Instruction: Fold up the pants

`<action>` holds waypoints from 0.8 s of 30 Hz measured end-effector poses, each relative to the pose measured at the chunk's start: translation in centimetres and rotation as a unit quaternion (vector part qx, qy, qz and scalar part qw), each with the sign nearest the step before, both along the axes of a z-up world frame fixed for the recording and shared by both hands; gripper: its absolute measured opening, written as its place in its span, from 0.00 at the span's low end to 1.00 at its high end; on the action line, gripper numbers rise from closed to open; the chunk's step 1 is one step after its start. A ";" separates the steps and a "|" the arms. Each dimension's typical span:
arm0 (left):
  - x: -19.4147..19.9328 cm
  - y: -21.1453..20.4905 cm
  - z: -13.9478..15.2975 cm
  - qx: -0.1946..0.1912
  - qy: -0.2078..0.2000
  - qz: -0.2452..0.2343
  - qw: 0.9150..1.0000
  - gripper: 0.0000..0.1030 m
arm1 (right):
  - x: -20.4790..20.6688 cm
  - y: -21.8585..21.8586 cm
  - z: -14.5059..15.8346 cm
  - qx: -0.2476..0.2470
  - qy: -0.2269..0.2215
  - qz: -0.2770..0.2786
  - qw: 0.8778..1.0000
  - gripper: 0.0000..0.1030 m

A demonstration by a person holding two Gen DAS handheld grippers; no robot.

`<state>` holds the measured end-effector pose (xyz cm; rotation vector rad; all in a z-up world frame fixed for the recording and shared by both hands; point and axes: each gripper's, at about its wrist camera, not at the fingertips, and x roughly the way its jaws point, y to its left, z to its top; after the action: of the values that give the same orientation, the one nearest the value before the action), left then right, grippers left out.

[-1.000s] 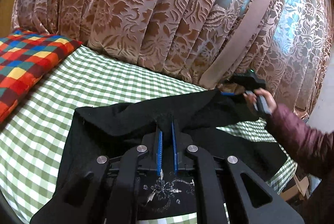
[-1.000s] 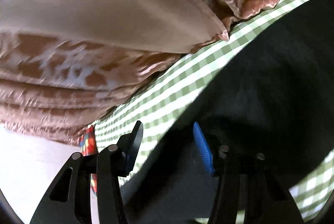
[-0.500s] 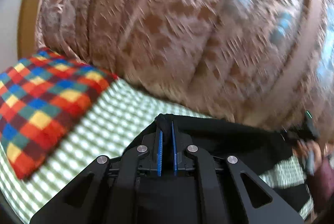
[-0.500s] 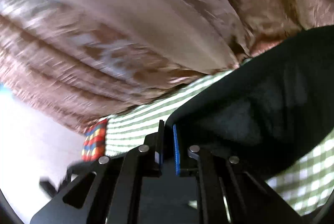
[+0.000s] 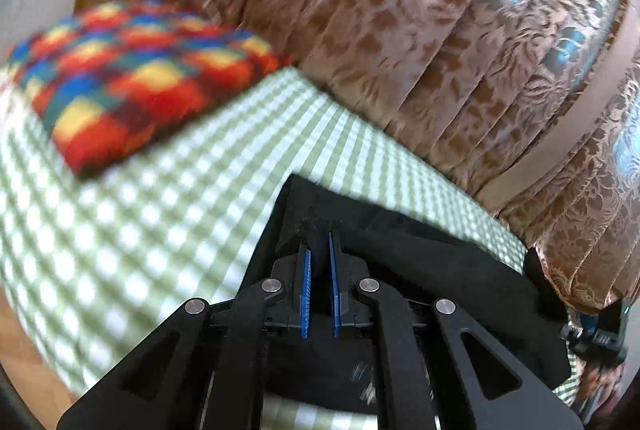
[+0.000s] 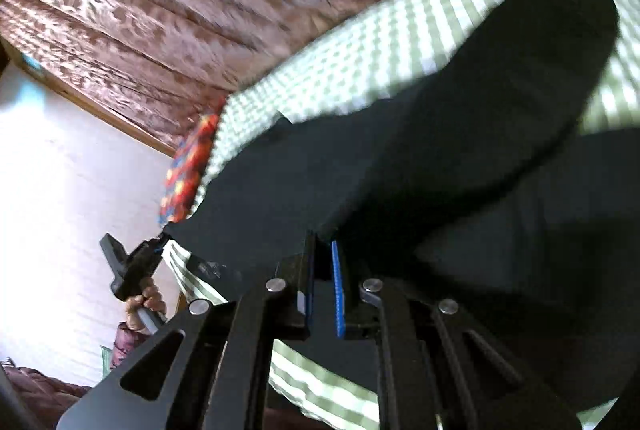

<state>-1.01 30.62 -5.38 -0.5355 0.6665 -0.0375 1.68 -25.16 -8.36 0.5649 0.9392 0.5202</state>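
Observation:
Black pants [image 5: 420, 258] lie on a green-and-white checked bed cover [image 5: 160, 209]. My left gripper [image 5: 318, 242] is shut on an edge of the pants and holds it just above the cover. My right gripper [image 6: 323, 250] is shut on another edge of the same pants [image 6: 440, 149], which stretch away to the upper right. In the right wrist view the left gripper [image 6: 158, 242] shows at the left, pinching the far corner of the fabric. In the left wrist view the right gripper [image 5: 600, 330] shows at the far right edge.
A bright multicoloured checked pillow [image 5: 132, 81] lies at the head of the bed, also in the right wrist view [image 6: 188, 169]. A brown floral curtain [image 5: 440, 29] hangs along the far side. A white wall [image 6: 60, 189] stands at the left.
My right gripper has shut on the pants edge; it was open a second ago. Both grippers have lifted the fabric and carried it toward the pillow end.

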 end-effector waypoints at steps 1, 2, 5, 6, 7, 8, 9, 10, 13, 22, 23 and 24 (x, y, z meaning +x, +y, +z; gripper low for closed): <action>-0.7 0.2 -0.9 -0.010 0.015 0.003 1.000 0.07 | -0.4 -0.3 -0.7 -0.003 0.006 -0.003 1.000 0.06; -1.4 0.5 -1.7 -0.026 0.028 0.010 0.999 0.07 | -0.6 -0.2 -1.6 -0.003 0.013 -0.006 1.000 0.06; -3.3 1.7 -3.4 -0.078 0.053 0.029 0.995 0.11 | -0.4 -0.6 -2.7 -0.004 0.022 -0.012 1.000 0.06; -4.2 2.0 -3.6 -0.094 0.053 0.036 0.993 0.11 | -0.3 -0.5 -2.8 -0.005 0.022 -0.013 1.000 0.06; -4.8 2.2 -3.7 -0.113 0.049 0.038 0.992 0.11 | -0.2 -0.4 -2.8 -0.006 0.021 -0.013 1.000 0.06; -5.6 2.5 -3.7 -0.147 0.039 0.037 0.988 0.12 | 0.2 -0.3 -2.7 -0.008 0.019 -0.012 1.000 0.06; -5.9 2.5 -3.7 -0.167 0.034 0.035 0.985 0.17 | 0.3 -0.2 -2.6 -0.009 0.017 -0.011 1.000 0.06; -6.1 2.5 -3.6 -0.183 0.030 0.033 0.982 0.37 | 0.2 -0.4 -2.5 -0.009 0.017 -0.010 1.000 0.06; -5.3 1.7 -3.7 -0.207 0.031 0.032 0.977 0.55 | 0.4 -0.4 -2.6 -0.007 0.016 -0.009 1.000 0.06; -1.4 -0.7 -2.4 -0.127 0.045 0.039 0.990 0.06 | -1.4 -1.1 0.6 -0.014 -0.029 -0.001 0.999 0.05; -1.5 -0.8 -1.9 -0.121 0.037 0.033 0.991 0.06 | -2.2 -1.3 1.3 -0.017 -0.038 0.004 0.999 0.05; -1.8 -0.9 -1.5 -0.112 0.031 0.028 0.993 0.06 | -2.7 -1.4 1.6 -0.018 -0.041 0.008 0.999 0.05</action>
<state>-2.76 29.77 -6.83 -0.7735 0.7119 -0.0425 -1.02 -26.58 -6.71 0.4999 0.8733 0.5363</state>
